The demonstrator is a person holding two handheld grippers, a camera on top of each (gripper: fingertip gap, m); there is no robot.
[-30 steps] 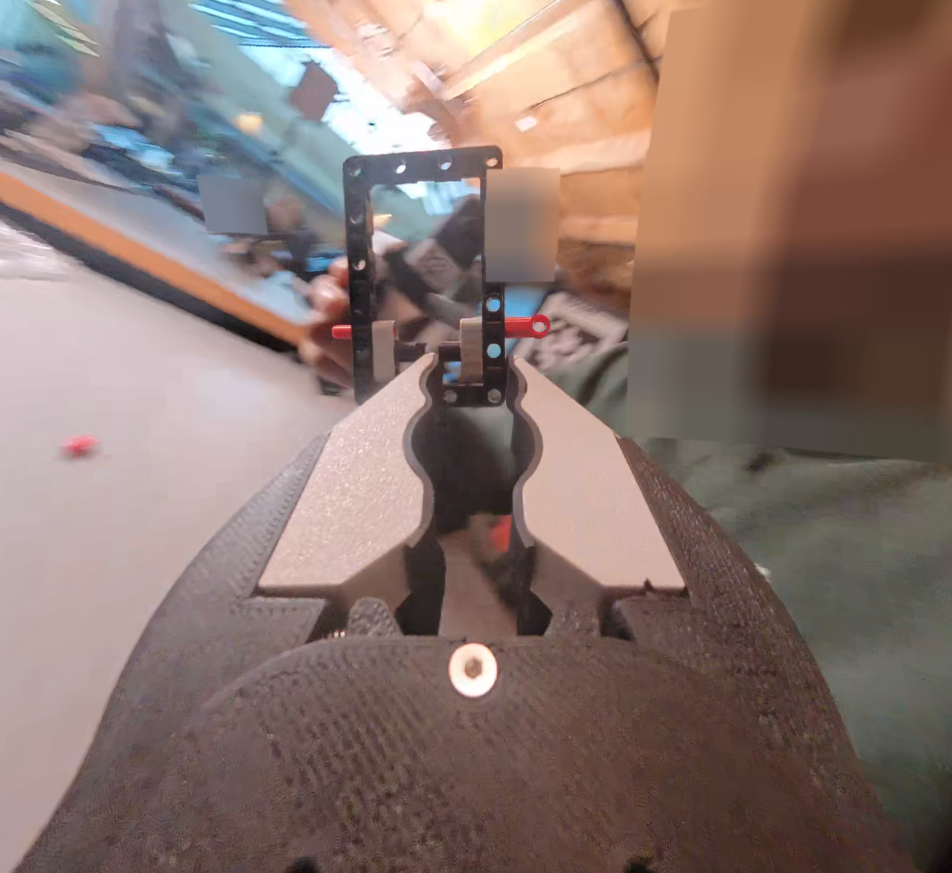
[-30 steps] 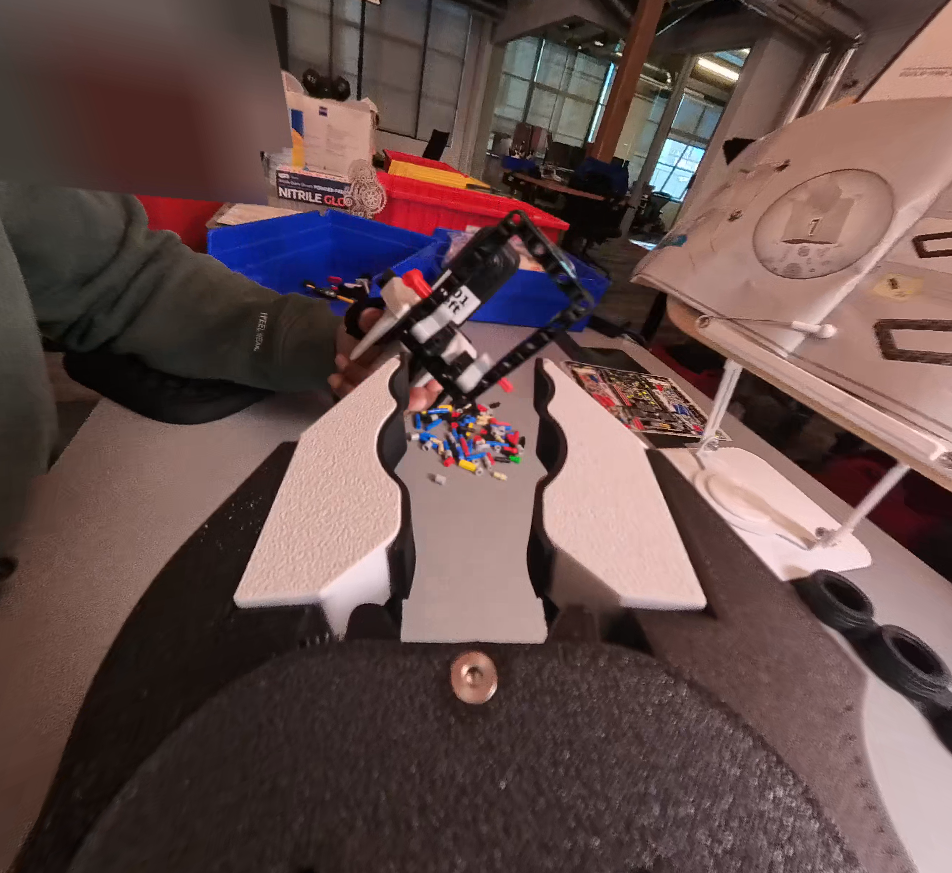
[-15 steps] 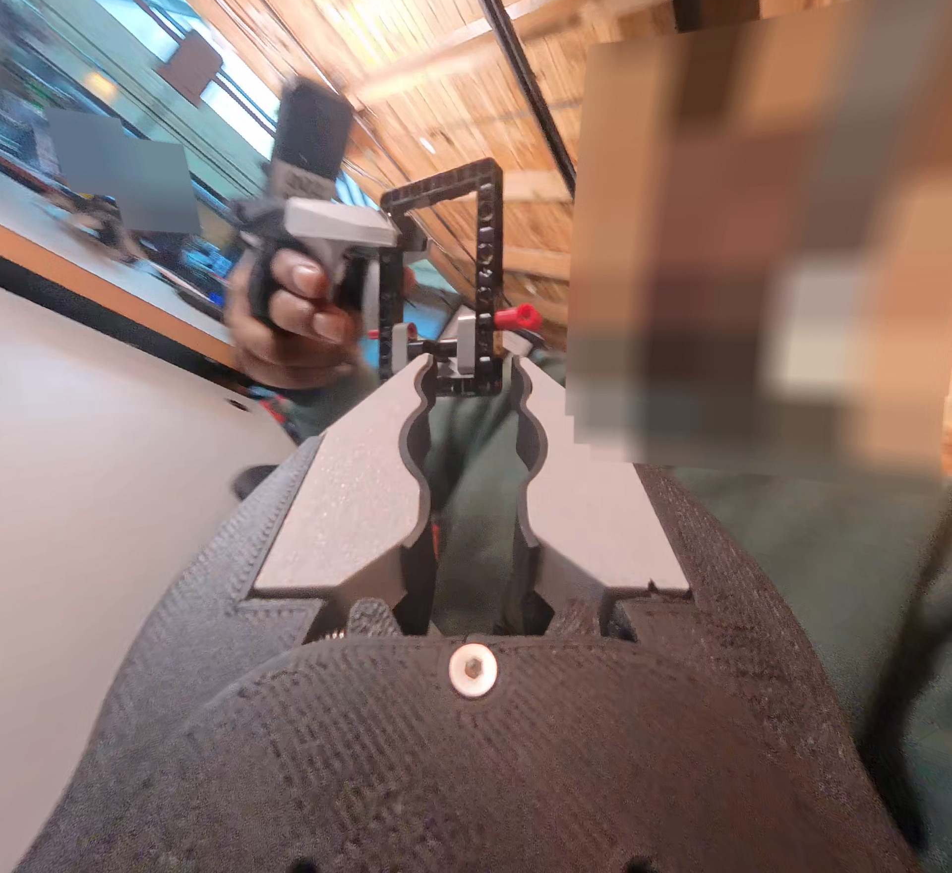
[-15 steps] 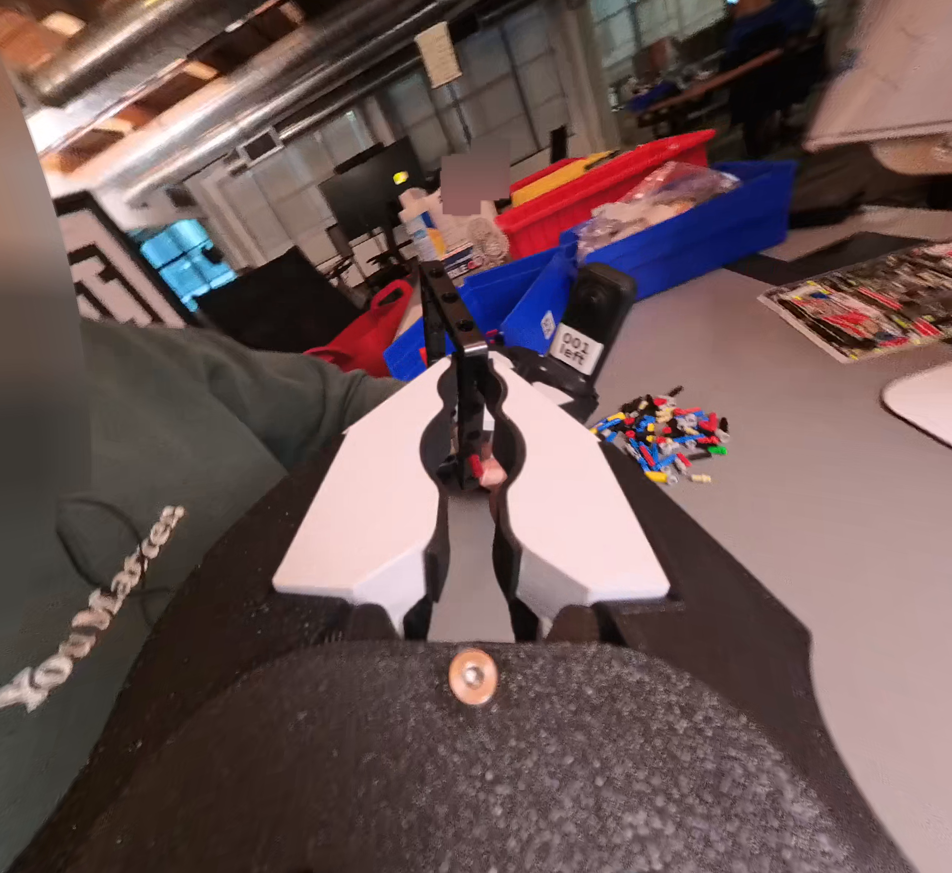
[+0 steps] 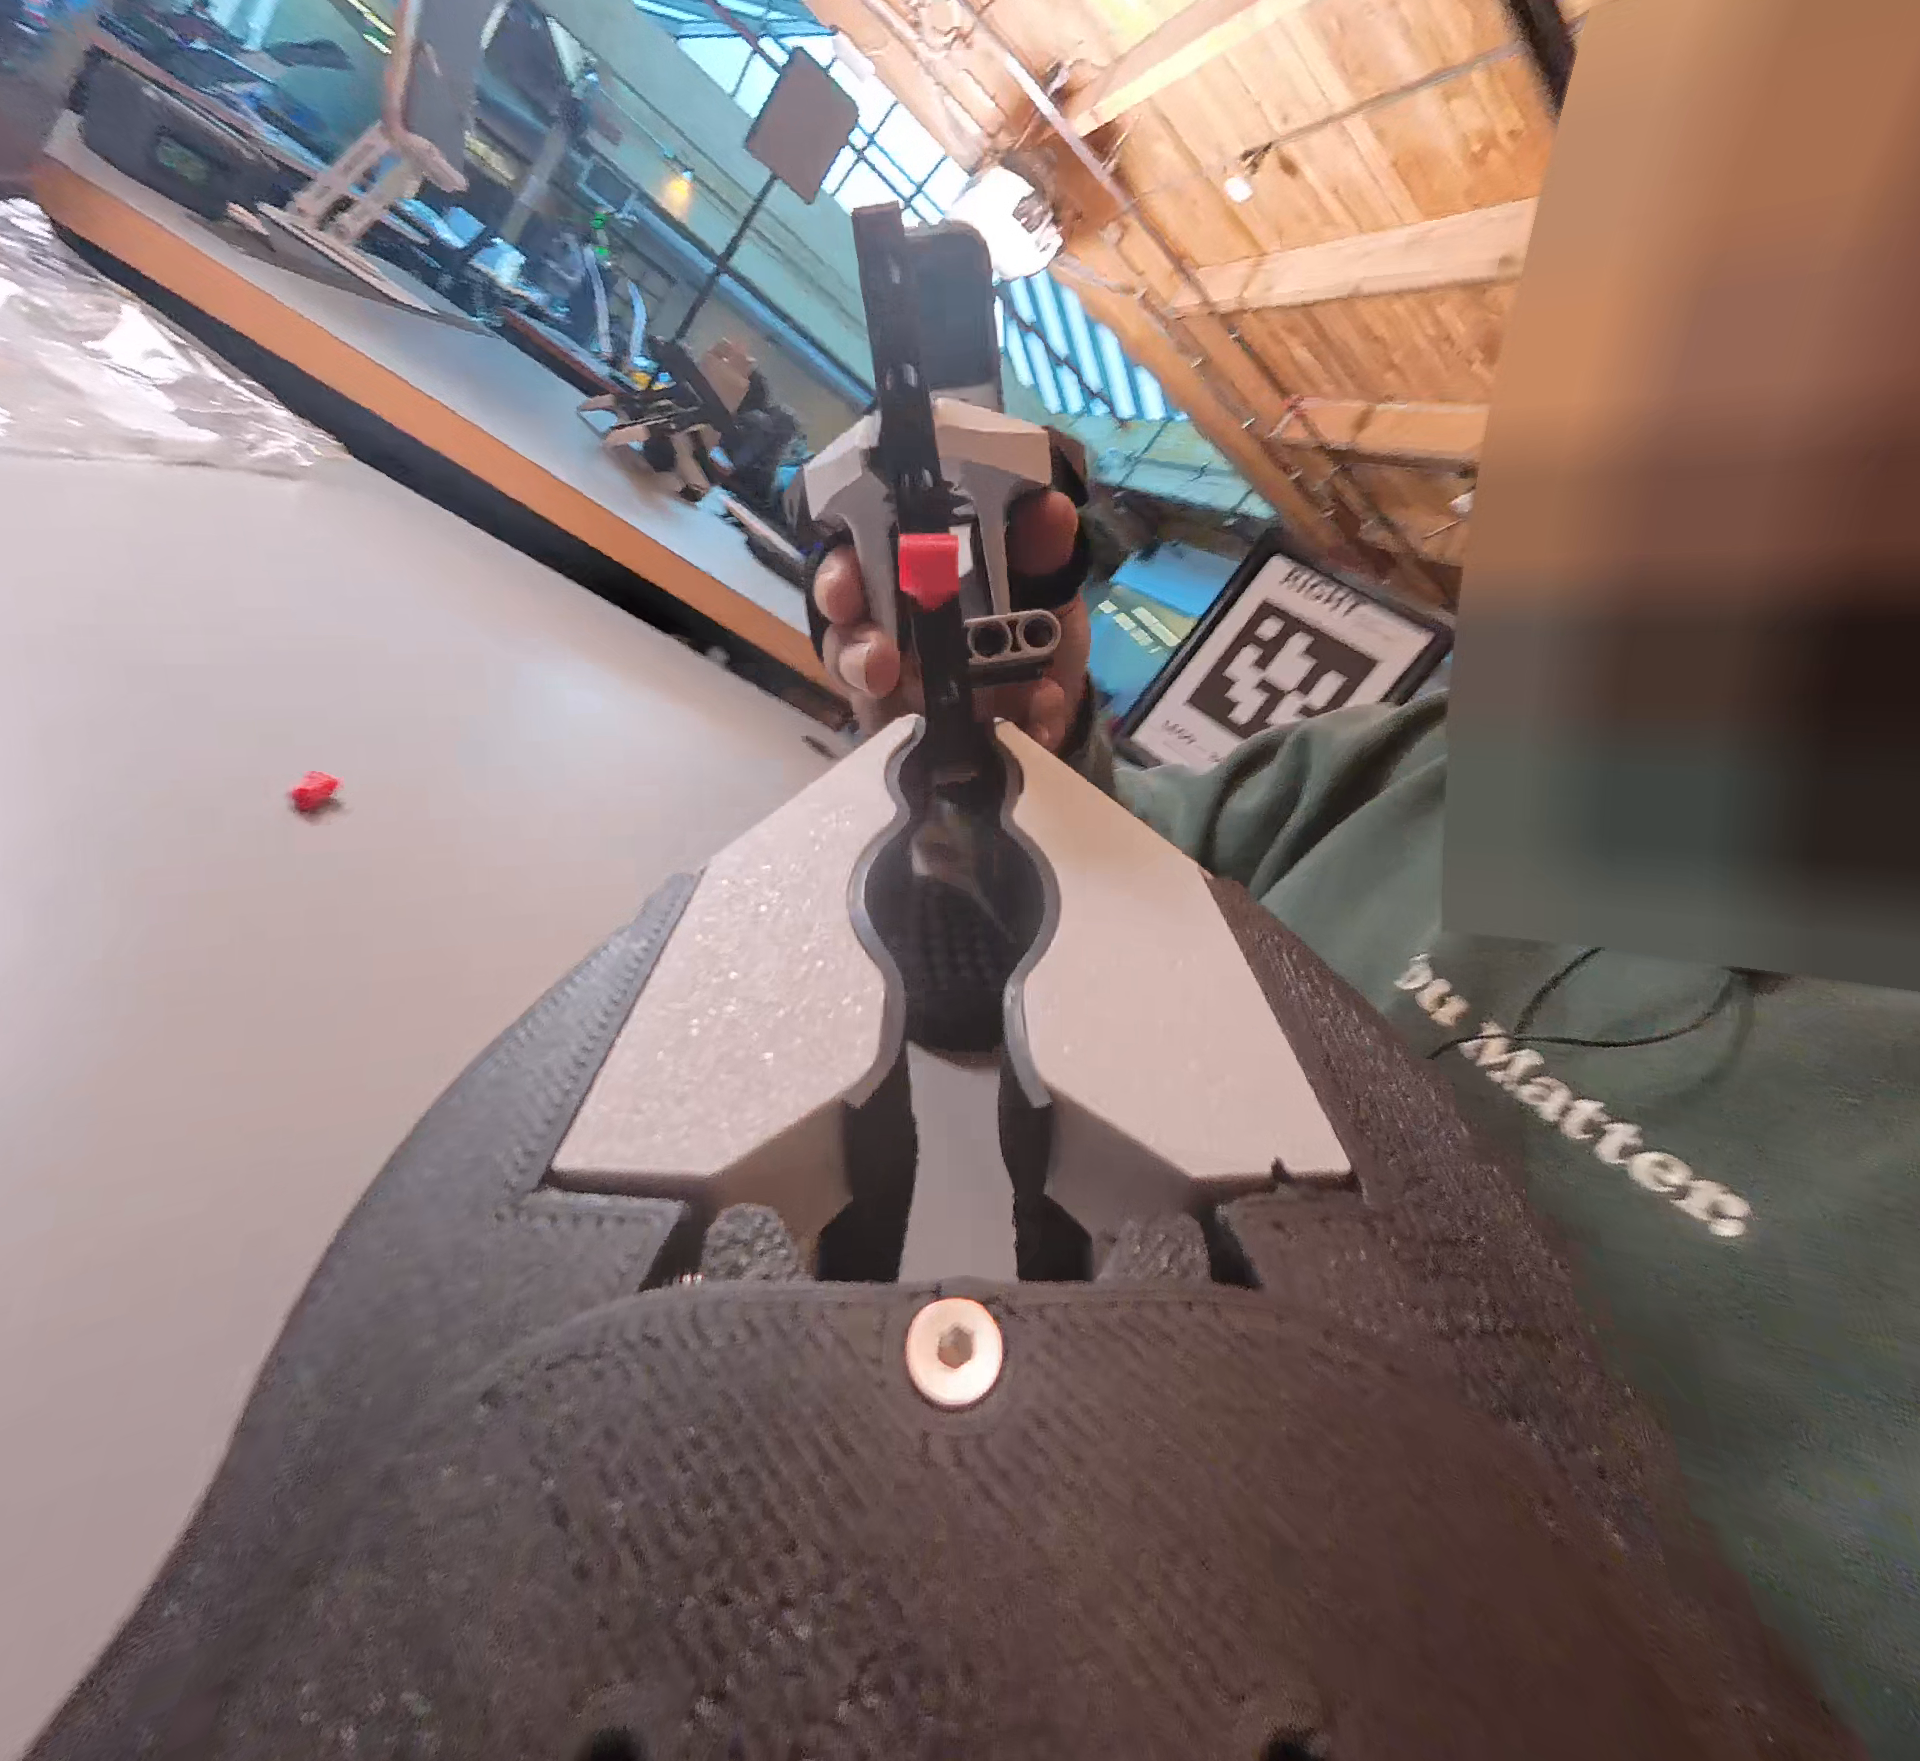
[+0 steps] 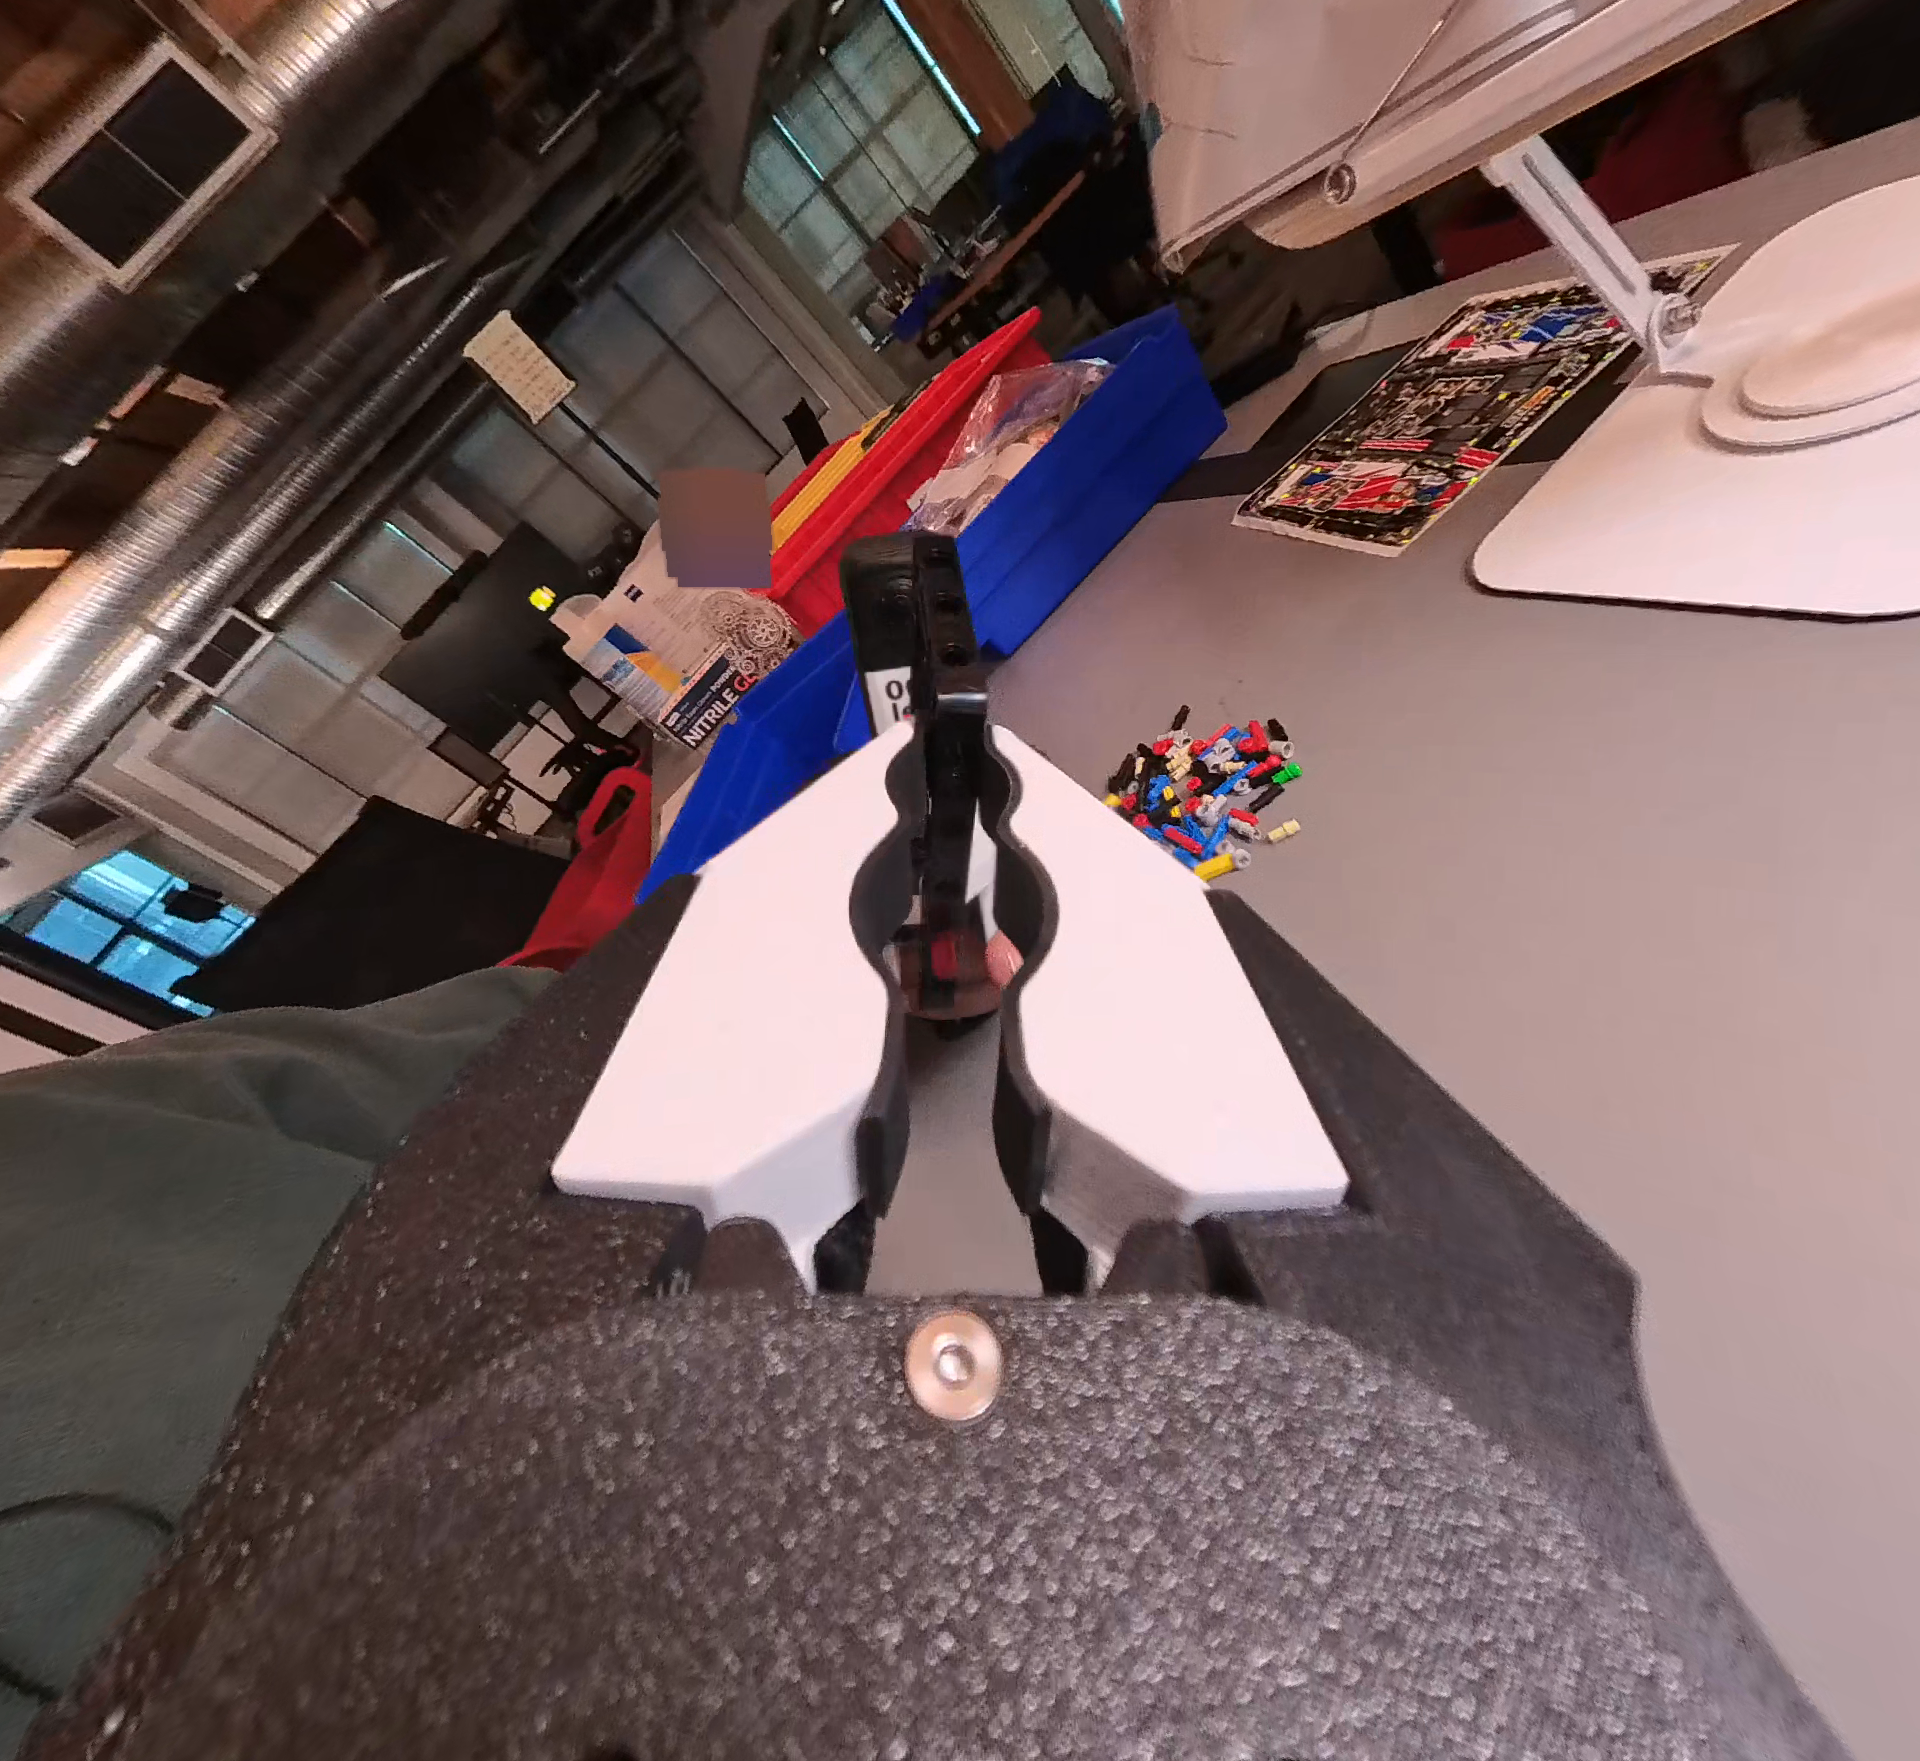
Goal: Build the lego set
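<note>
A pale grey surface (image 6: 1558, 880) carries everything, with two blue bins (image 6: 1091, 454) and a red bin (image 6: 894, 464) along its far edge and a white stand base (image 6: 1704, 506) toward the far right corner, a printed colour sheet (image 6: 1434, 423) lying just beside it. A small heap of loose lego pieces (image 6: 1205, 797) sits on the open middle of the surface. Above the surface, both tools meet on one black lego frame (image 5: 914, 506), seen edge-on and held upright in the air. The left gripper (image 5: 958, 735) has its fingers closed narrowly on the frame's lower end; the right gripper (image 6: 951, 745) pinches the same frame from the opposite side. A red pin (image 5: 927, 568) and a grey connector (image 5: 1010, 639) sit on the frame. One stray red piece (image 5: 314, 791) lies alone on the surface, well apart.
</note>
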